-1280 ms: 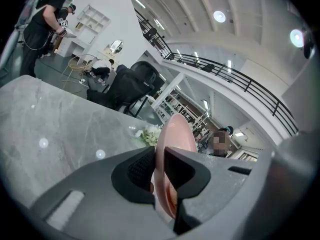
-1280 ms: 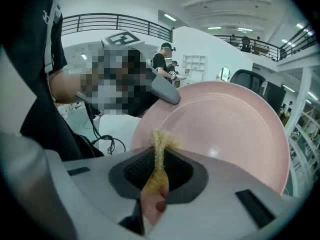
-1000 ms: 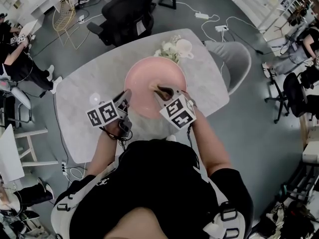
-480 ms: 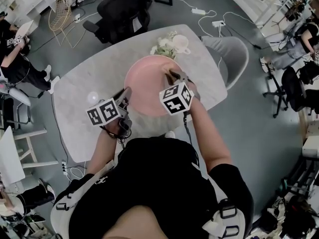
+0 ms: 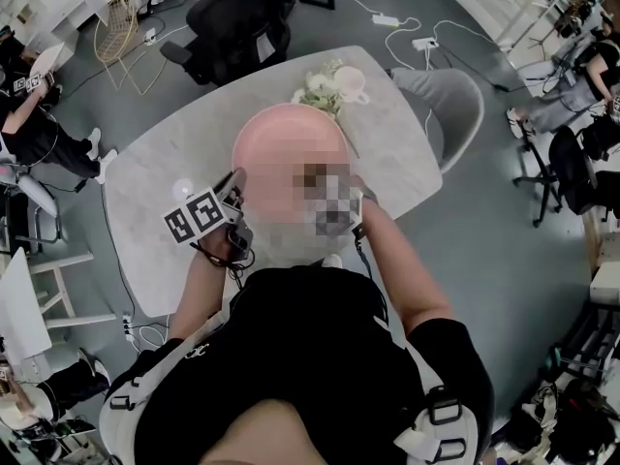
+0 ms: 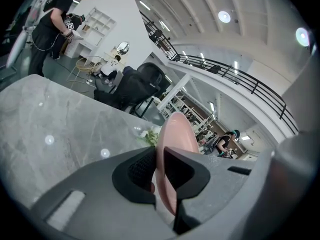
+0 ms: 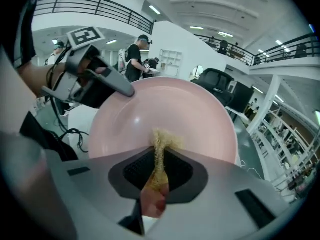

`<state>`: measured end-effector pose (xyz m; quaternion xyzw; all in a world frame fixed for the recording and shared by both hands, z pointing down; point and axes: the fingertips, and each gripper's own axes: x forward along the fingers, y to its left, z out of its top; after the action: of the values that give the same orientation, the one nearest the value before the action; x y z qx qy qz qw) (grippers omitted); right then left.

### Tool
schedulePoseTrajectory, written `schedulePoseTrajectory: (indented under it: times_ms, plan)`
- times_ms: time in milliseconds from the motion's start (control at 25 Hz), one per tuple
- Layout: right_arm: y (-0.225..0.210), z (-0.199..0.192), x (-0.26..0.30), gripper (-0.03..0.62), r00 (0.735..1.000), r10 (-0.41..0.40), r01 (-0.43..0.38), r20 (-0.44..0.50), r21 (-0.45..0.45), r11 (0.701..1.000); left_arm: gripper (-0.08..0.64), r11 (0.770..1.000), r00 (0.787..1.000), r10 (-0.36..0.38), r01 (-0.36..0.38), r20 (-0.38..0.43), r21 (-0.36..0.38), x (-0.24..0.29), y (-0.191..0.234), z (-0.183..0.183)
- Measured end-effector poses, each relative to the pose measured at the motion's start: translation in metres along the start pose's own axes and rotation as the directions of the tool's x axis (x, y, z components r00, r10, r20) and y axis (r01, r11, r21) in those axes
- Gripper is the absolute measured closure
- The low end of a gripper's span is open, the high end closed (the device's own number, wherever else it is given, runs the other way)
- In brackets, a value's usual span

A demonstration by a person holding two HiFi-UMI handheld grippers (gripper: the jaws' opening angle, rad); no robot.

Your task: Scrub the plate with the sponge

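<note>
The pink plate (image 5: 287, 143) is held up off the table, its rim clamped in my left gripper (image 5: 235, 190), which is shut on it. In the left gripper view the plate (image 6: 174, 134) shows edge-on between the pads of the left gripper (image 6: 159, 159). My right gripper (image 7: 159, 171) is shut on a thin tan sponge (image 7: 160, 146) whose frayed tip presses the plate's face (image 7: 165, 109). The left gripper (image 7: 97, 86) grips the rim at the plate's left in the right gripper view. A mosaic patch hides the right gripper in the head view.
White flowers and a white cup (image 5: 336, 85) stand at the far edge of the marble table (image 5: 155, 192), just behind the plate. A grey chair (image 5: 455, 105) is at the right and a black office chair (image 5: 232, 17) beyond the table. People stand at the far left.
The plate has shifted slightly left and up in my left gripper. My right gripper with the sponge has come back from the far right rim toward the plate's middle.
</note>
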<state>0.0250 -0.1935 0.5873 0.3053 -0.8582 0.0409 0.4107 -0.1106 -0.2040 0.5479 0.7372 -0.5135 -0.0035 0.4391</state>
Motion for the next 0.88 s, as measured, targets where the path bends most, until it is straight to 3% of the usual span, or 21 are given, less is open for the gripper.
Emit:
schedulePoseTrajectory:
  times_ms: [200, 360, 520, 720, 800, 880]
  plan:
    - [0.054, -0.007, 0.007, 0.535, 0.984, 0.175, -0.177, -0.030, -0.059, 0.982, 0.517, 1.000, 1.000, 0.008, -0.008, -0.007, -0.005, 0.003, 0.004, -0.003]
    - [0.056, -0.007, 0.009, 0.535, 0.985, 0.172, -0.172, -0.014, -0.055, 0.984, 0.517, 1.000, 0.999, 0.020, -0.020, -0.032, -0.011, 0.006, 0.011, -0.010]
    - [0.033, 0.018, -0.007, 0.535, 0.978, 0.108, -0.121, 0.179, 0.061, 0.991, 0.525, 0.997, 0.996, 0.059, -0.063, -0.069, -0.049, 0.008, 0.031, -0.023]
    - [-0.014, 0.043, -0.044, 0.535, 0.920, -0.079, -0.019, 0.384, 0.244, 0.969, 0.526, 0.986, 0.986, 0.125, -0.136, -0.112, -0.097, 0.013, 0.072, -0.046]
    - [-0.030, 0.047, -0.058, 0.535, 0.892, -0.156, 0.024, 0.424, 0.301, 0.953, 0.526, 0.974, 0.980, 0.148, -0.168, -0.135, -0.153, 0.015, 0.091, -0.058]
    - [-0.040, 0.049, -0.070, 0.535, 0.867, -0.213, 0.054, 0.451, 0.341, 0.939, 0.525, 0.949, 0.978, 0.141, -0.177, -0.152, -0.259, 0.018, 0.108, -0.070]
